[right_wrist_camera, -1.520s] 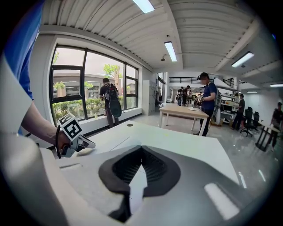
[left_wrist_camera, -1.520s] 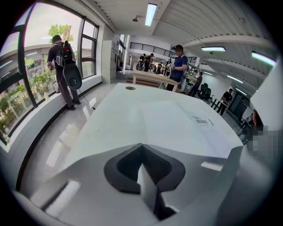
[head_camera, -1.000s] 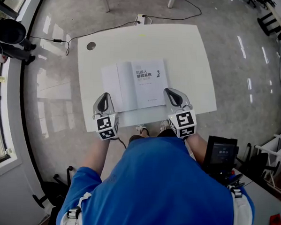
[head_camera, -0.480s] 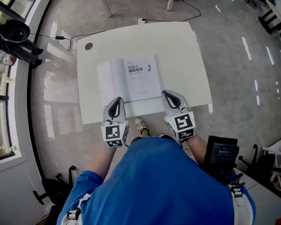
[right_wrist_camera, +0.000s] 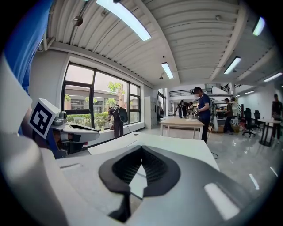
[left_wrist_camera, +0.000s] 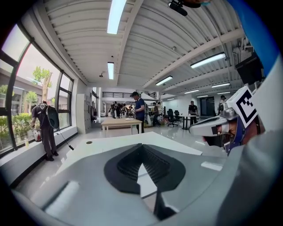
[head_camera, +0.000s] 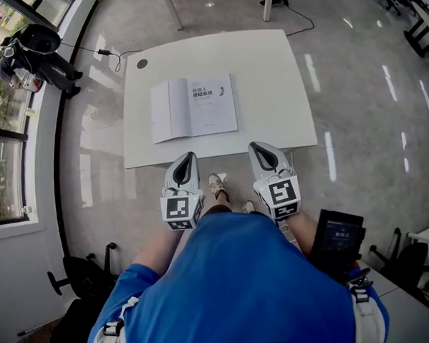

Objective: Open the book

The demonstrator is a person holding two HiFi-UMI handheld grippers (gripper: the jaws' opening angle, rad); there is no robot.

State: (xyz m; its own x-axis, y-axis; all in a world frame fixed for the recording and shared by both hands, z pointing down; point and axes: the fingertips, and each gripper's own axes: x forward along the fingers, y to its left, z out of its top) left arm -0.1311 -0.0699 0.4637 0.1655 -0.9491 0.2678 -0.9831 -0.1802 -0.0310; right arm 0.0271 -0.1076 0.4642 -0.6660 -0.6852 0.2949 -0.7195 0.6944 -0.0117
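Open white paper book [head_camera: 195, 107] lies on the white rectangular table [head_camera: 270, 77], left of its middle, and the left gripper [head_camera: 186, 158] and right gripper [head_camera: 263, 150] hover side by side at its near edge.

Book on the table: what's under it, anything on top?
The open book lies flat on the white table, and nothing rests on its pages. Only bare tabletop shows around its edges. The patch directly beneath it is covered.

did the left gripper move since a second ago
Yes. The left gripper pulled back toward the person: from over the table, beside the book, to the table's near edge, apart from the book.
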